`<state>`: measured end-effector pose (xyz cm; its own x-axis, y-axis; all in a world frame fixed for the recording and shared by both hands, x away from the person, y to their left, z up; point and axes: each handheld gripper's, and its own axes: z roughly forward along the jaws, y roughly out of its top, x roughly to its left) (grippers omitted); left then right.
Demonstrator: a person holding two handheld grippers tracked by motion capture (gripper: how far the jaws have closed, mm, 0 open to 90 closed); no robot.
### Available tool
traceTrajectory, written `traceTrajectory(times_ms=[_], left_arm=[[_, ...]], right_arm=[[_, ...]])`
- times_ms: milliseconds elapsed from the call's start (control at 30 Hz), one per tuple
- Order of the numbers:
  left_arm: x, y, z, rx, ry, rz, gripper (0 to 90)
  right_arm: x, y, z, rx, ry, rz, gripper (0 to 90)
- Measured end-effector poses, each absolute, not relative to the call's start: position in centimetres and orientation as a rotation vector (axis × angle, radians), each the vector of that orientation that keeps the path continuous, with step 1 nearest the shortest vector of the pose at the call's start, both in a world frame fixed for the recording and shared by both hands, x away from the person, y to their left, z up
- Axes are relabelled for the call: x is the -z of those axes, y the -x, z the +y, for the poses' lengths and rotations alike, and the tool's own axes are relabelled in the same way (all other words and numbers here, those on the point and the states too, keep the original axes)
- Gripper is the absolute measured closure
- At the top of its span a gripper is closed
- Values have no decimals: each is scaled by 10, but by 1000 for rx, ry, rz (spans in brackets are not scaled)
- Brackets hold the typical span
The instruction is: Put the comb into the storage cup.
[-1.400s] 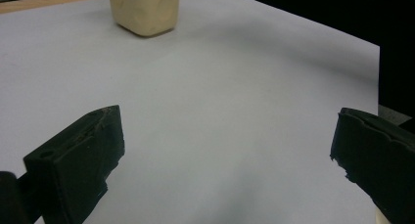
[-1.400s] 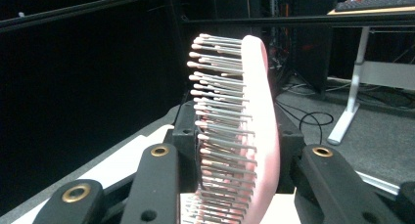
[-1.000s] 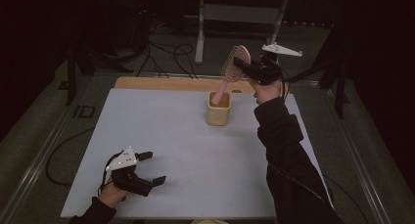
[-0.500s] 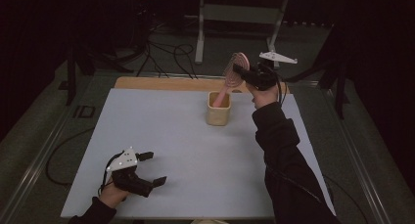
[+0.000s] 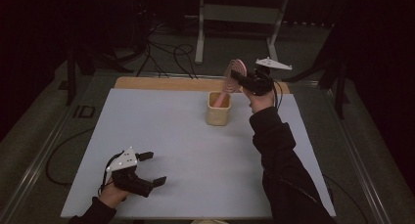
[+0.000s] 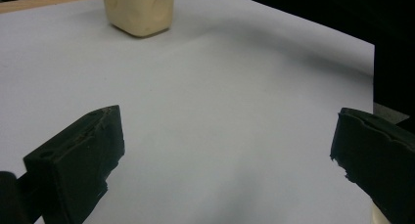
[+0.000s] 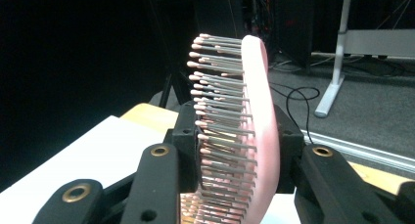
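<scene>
Hairbrush (image 7: 254, 131), pink with pale-tipped bristles, clamped by its head between the jaws of the right gripper (image 5: 243, 80), held up over the far side of the table (image 5: 171, 136). Its handle slants down into a cream cup (image 5: 218, 111) standing on the white tabletop just below. The left gripper (image 5: 149, 168) rests at the near left corner, well apart from the cup, jaws spread wide with nothing between them. Dark floor and cables (image 5: 166, 53) lie beyond the table.
</scene>
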<state>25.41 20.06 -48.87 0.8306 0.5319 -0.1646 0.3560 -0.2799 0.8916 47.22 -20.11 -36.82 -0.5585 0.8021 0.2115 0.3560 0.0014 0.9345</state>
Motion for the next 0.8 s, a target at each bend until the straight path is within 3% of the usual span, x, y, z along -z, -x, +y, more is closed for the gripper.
traceTrajectory(times_ms=[800], left_arm=[[489, -255, 202, -192, -1892, 669, 1]], right_arm=[[400, -478, -205, -1583, -1259, 1933, 648]])
